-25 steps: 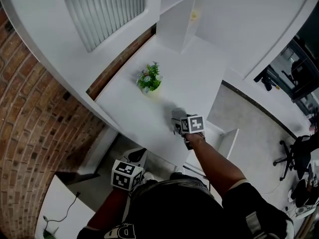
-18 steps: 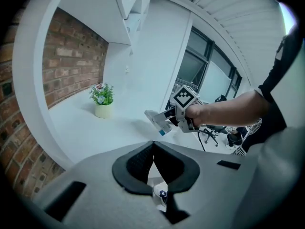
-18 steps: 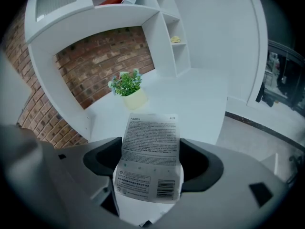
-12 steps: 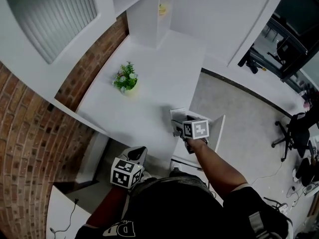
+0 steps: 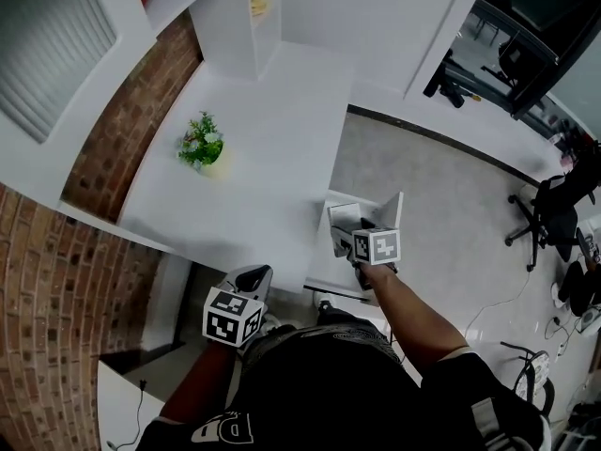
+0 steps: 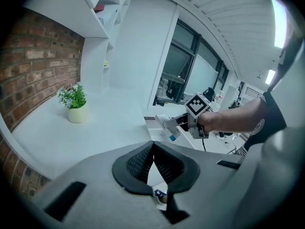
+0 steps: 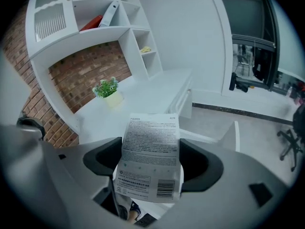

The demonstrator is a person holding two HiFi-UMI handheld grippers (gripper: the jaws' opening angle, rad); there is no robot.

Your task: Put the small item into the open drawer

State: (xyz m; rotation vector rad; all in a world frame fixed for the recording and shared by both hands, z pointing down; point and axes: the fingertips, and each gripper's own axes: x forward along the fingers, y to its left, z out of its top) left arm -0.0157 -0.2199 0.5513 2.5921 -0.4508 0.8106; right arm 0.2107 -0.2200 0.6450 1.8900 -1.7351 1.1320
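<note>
The small item is a white box (image 7: 150, 156) with printed text and a barcode, and my right gripper (image 7: 150, 162) is shut on it. From the head view, the box (image 5: 344, 217) and the right gripper (image 5: 345, 239) hang over the open white drawer (image 5: 321, 269), which is pulled out at the right end of the white desk (image 5: 263, 186). In the left gripper view the right gripper (image 6: 170, 129) is out ahead, with the box's blue end showing. My left gripper (image 5: 248, 284) stays low by the desk's near edge. It (image 6: 152, 149) is shut with nothing between its pads.
A small potted plant (image 5: 201, 145) stands on the desk by the brick wall (image 5: 122, 120). White shelves (image 5: 246, 17) rise at the desk's far end. Grey floor (image 5: 451, 233) lies to the right of the drawer, with an office chair (image 5: 549, 219) further out.
My right gripper has carried the box from over the desk top to above the open drawer at the desk's right end. The left gripper has stayed low.
</note>
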